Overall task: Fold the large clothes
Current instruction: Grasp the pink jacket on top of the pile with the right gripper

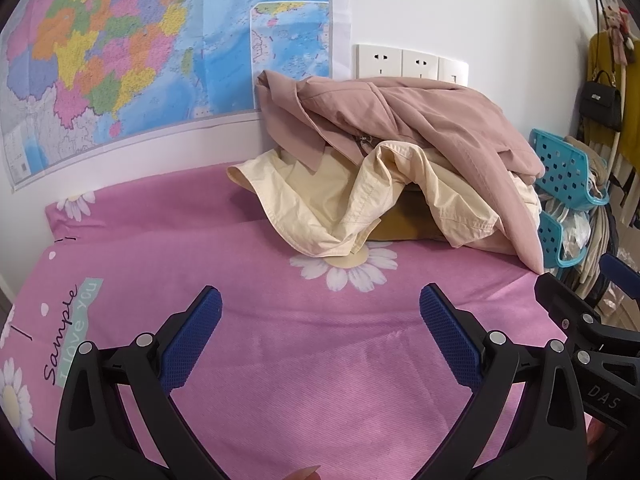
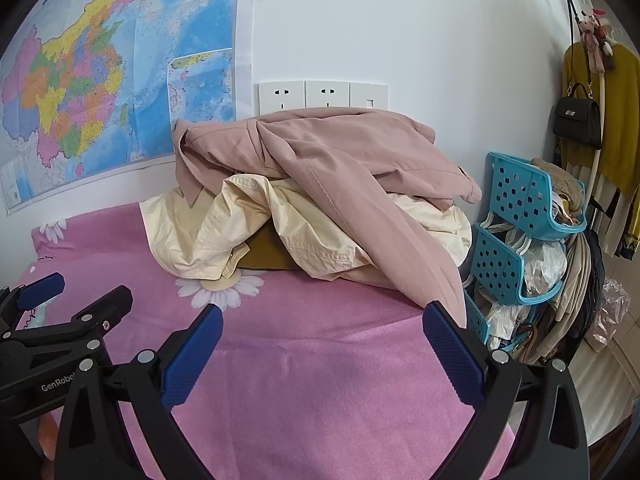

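Where the far end of the pink daisy-print bedsheet (image 1: 280,360) meets the white wall, a crumpled dusty-pink jacket (image 1: 400,120) lies heaped on a rumpled cream shirt (image 1: 340,200). Near the camera, the left gripper (image 1: 320,312) and right gripper (image 2: 322,330) hover side by side over bare sheet, blue-padded jaws spread wide, holding nothing. Stacked turquoise plastic baskets (image 2: 520,196) stand right of the heap, a colourful wall map (image 1: 120,60) hangs far left.

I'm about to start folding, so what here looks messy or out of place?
The clothes are heaped, not flat: a pink garment lies crumpled over a cream shirt at the back of the pink bedsheet, one pink end trailing toward the bed edge. Both grippers are open and empty.
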The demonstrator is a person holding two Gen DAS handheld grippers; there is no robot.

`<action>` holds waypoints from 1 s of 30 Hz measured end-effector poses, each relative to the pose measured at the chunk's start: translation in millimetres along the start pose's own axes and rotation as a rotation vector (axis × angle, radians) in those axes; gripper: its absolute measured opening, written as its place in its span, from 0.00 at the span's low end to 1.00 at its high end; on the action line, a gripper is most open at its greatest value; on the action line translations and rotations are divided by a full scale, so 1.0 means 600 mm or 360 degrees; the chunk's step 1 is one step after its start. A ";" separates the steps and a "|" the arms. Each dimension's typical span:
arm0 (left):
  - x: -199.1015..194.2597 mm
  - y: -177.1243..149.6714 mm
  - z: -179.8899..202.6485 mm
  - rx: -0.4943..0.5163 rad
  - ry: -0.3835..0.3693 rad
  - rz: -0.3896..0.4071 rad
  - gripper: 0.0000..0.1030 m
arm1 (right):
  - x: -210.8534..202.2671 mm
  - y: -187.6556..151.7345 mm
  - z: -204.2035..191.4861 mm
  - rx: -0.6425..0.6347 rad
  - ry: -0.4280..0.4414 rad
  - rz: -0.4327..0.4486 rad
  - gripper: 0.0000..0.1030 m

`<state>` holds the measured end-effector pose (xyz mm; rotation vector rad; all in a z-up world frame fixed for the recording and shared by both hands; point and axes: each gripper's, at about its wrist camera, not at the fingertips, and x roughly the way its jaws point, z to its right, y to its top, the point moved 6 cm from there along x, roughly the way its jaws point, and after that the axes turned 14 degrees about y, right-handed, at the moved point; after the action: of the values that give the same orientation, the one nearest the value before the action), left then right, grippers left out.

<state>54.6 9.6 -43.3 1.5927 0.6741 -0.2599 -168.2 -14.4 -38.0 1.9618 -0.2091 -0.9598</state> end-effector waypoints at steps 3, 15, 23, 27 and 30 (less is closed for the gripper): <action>0.002 0.001 0.001 0.0008 0.0003 -0.0005 0.95 | 0.001 0.003 0.000 -0.0014 0.0000 -0.0003 0.94; 0.025 0.009 -0.009 0.0001 0.0014 -0.0030 0.95 | 0.021 0.036 -0.002 -0.0064 0.0179 0.0052 0.95; 0.094 0.035 -0.040 -0.0034 0.0062 -0.0084 0.95 | 0.114 0.137 -0.011 -0.0236 0.0192 0.0050 0.95; 0.124 0.051 -0.058 -0.0035 0.0112 -0.0084 0.95 | 0.194 0.188 -0.034 -0.0332 0.0206 -0.0017 0.94; 0.143 0.058 -0.073 -0.0047 0.0146 -0.0095 0.95 | 0.259 0.223 -0.067 -0.0436 0.0261 -0.0088 0.89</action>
<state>132.9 74.9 -54.2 1.5652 0.7938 -0.2212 -4.7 -140.4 -5.4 1.7884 0.0679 -0.8109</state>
